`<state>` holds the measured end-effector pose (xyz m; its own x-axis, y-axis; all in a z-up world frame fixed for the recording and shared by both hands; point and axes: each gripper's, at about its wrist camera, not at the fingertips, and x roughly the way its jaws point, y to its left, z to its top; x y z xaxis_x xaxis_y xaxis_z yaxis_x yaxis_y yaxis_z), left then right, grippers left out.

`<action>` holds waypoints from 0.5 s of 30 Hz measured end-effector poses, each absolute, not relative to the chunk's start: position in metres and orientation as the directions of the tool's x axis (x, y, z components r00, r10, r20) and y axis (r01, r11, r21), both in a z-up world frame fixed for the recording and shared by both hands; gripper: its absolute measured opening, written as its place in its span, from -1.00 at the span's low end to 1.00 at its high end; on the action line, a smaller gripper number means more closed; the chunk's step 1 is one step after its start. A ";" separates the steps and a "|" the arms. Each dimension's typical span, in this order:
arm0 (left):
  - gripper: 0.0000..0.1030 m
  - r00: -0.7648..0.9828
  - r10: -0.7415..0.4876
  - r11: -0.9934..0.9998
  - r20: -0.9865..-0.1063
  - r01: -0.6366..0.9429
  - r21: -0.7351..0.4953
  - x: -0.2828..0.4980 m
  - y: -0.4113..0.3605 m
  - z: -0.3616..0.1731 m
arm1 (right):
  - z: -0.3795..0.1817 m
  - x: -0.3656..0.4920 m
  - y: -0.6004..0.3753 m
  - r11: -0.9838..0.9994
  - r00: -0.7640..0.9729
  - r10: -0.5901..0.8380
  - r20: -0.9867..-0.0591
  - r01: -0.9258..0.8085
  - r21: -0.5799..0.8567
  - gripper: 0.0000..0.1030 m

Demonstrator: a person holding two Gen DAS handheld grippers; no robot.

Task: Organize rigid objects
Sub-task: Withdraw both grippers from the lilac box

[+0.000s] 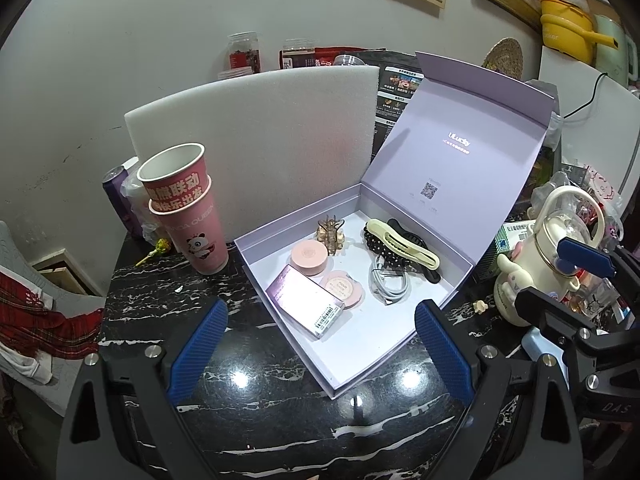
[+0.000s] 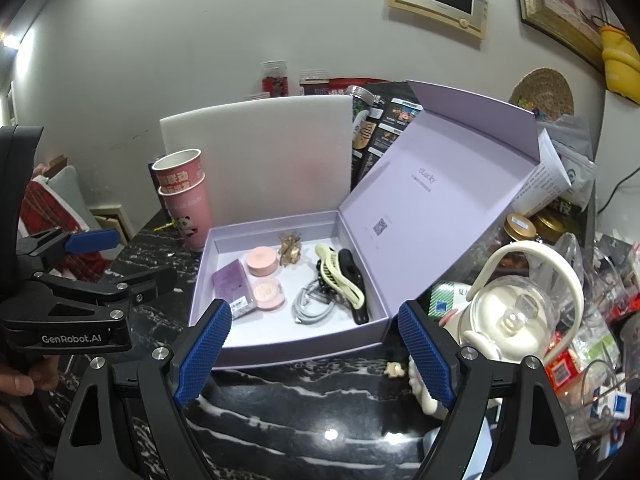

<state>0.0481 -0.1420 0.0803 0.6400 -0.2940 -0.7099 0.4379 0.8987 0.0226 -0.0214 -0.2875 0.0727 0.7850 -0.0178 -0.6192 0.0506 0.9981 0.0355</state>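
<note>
Two blue-padded fingers of the left gripper (image 1: 320,352) stand wide apart in the left wrist view, with nothing between them but the near corner of the lilac box (image 1: 280,224) on the dark marble table (image 1: 280,420). The box lies just ahead of the fingertips, its lid (image 1: 460,136) tilted up and back to the right. Inside, a purple carton (image 1: 306,304) lies nearest, long axis running from the far left to the near right. Beyond it sit a pink round case (image 1: 309,256) and a pink compact (image 1: 344,288), then a gold hair claw (image 1: 330,234). Ahead and right, a cream hair clip (image 1: 404,246) slants from far left to near right over a black clip (image 1: 432,276), with a coiled white cable (image 1: 390,284) beside them. Stacked pink cups (image 1: 188,216) stand ahead to the left.

In the right wrist view the right gripper (image 2: 316,352) is likewise spread, empty, framing the box's near wall (image 2: 300,350). The cream clip (image 2: 340,280) points away from the fingers toward the lid hinge. The left gripper (image 2: 92,264) shows at the left, and a white bottle (image 2: 516,316) stands just right of the right finger.
</note>
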 end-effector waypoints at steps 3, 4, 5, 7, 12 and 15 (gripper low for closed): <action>0.86 0.641 -0.287 0.899 -0.712 0.437 0.031 0.048 -0.143 0.079 | 0.072 -0.021 -0.288 0.998 0.784 -0.021 -0.620 0.054 0.034 0.68; 0.86 0.643 -0.282 0.900 -0.712 0.435 0.036 0.048 -0.143 0.079 | 0.072 -0.021 -0.289 0.998 0.784 -0.022 -0.621 0.054 0.033 0.68; 0.86 0.644 -0.279 0.900 -0.713 0.435 0.041 0.048 -0.144 0.079 | 0.072 -0.021 -0.289 0.998 0.783 -0.023 -0.621 0.055 0.033 0.68; 0.86 0.641 -0.276 0.899 -0.716 0.435 0.043 0.048 -0.145 0.077 | 0.071 -0.021 -0.289 0.998 0.782 -0.023 -0.623 0.056 0.033 0.68; 0.86 0.634 -0.278 0.897 -0.721 0.440 0.041 0.047 -0.144 0.074 | 0.070 -0.021 -0.290 0.998 0.778 -0.027 -0.628 0.061 0.032 0.68; 0.86 0.634 -0.270 0.897 -0.725 0.440 0.050 0.047 -0.145 0.071 | 0.069 -0.022 -0.291 0.997 0.776 -0.028 -0.630 0.063 0.033 0.68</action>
<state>0.0468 -0.1454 0.0712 0.6340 -0.2704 -0.7245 0.4398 0.8967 0.0501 -0.0217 -0.2910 0.0693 0.7762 -0.0277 -0.6299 0.0628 0.9975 0.0335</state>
